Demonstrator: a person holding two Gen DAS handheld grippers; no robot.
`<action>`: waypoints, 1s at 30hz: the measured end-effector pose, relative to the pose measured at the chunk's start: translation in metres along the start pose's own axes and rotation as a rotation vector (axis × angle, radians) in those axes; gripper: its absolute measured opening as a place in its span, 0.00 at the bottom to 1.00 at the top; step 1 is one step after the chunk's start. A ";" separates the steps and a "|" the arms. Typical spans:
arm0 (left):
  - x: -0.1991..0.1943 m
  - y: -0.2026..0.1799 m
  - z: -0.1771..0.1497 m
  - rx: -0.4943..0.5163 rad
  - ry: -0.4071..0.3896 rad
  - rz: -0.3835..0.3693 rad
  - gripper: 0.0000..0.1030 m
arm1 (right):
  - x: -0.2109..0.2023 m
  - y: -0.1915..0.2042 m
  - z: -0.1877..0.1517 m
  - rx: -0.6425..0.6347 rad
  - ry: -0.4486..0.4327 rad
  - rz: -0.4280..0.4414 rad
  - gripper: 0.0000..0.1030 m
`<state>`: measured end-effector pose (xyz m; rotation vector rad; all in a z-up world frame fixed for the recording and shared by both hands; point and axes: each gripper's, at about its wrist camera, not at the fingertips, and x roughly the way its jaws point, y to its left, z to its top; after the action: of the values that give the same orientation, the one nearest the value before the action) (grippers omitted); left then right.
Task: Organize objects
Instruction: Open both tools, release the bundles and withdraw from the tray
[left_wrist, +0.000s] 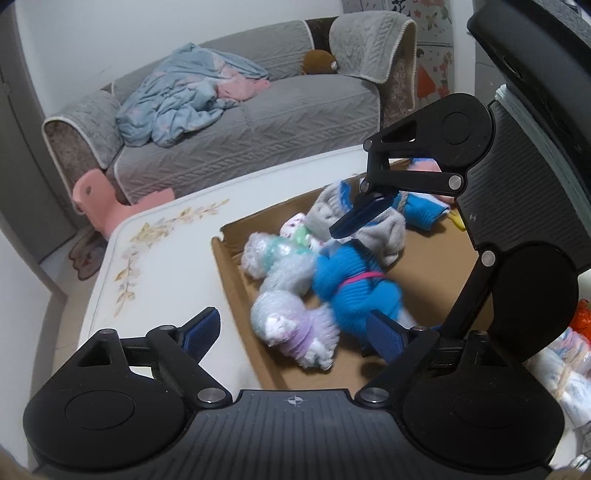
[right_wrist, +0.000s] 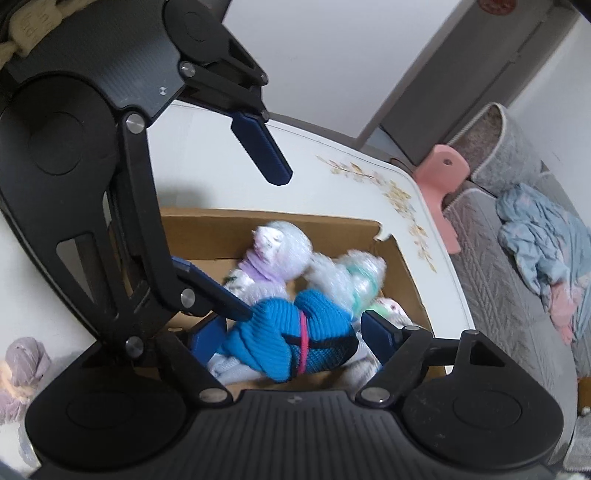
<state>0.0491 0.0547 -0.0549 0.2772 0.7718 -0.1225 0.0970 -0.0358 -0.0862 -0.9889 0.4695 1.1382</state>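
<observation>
left wrist view: the left gripper (left_wrist: 295, 332) stands wide with nothing between its pads, above a cardboard box (left_wrist: 236, 280) on the white table (left_wrist: 166, 240) already holding several rolled sock bundles, the blue bundle (left_wrist: 351, 284) just ahead of its right finger; more rolls (left_wrist: 569, 365) outside the box suggest sorting is partly done. right wrist view: the right gripper (right_wrist: 291, 332) brackets the blue bundle (right_wrist: 295, 339), whether its pads press it cannot be told.
</observation>
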 end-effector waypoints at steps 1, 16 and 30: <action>-0.001 0.002 -0.001 -0.007 0.001 0.002 0.87 | 0.000 0.001 0.002 -0.001 -0.001 0.003 0.74; -0.012 -0.011 0.005 -0.049 -0.014 -0.006 0.88 | -0.034 -0.009 -0.018 0.189 -0.017 -0.059 0.79; -0.017 -0.014 0.012 -0.180 -0.013 0.014 0.89 | -0.046 -0.003 -0.037 0.428 -0.005 -0.134 0.83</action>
<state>0.0424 0.0383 -0.0372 0.1109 0.7628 -0.0416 0.0879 -0.0914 -0.0695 -0.6329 0.6035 0.8714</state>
